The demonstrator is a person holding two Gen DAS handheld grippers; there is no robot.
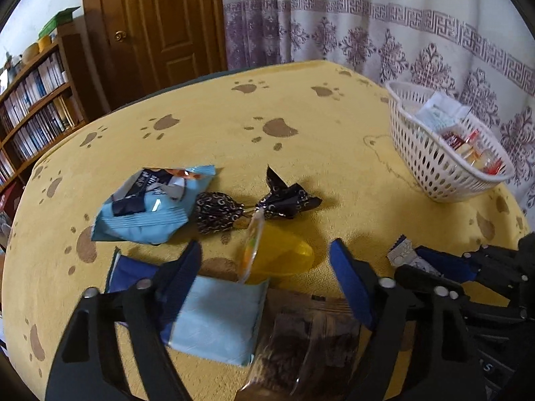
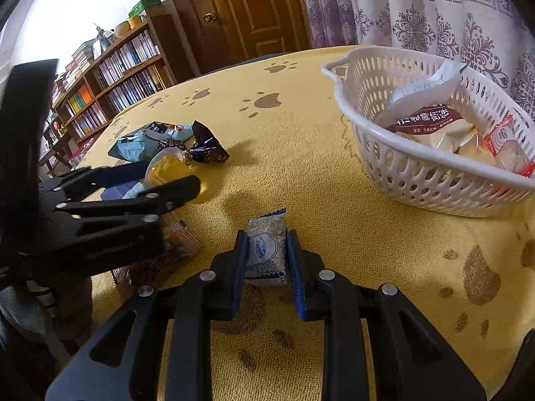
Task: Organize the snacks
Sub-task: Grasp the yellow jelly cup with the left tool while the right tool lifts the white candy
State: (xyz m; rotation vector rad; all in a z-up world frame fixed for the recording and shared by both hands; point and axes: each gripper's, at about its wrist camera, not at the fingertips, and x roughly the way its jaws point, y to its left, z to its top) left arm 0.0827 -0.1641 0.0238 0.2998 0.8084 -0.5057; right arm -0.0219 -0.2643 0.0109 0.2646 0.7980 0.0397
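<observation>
My right gripper (image 2: 267,237) is shut on a small blue-and-white candy packet (image 2: 266,250) just above the yellow paw-print cloth (image 2: 301,173). The white basket (image 2: 418,173) with several snacks stands ahead to its right. My left gripper (image 1: 265,247) is open over a pile of snacks. A yellow jelly cup (image 1: 281,257) lies between its fingertips with a gap on both sides. A pale blue packet (image 1: 217,320) and a clear brown packet (image 1: 307,344) lie under the fingers. Beyond are a light blue bag (image 1: 150,207) and a dark twisted-wrap candy (image 1: 217,212).
The basket (image 1: 434,167) sits at the table's far right, near a patterned curtain (image 1: 367,33). A bookshelf (image 1: 36,107) and a wooden door (image 1: 160,23) stand behind the table. The right gripper (image 1: 434,260) and its packet (image 1: 401,250) are close beside the left gripper's right finger.
</observation>
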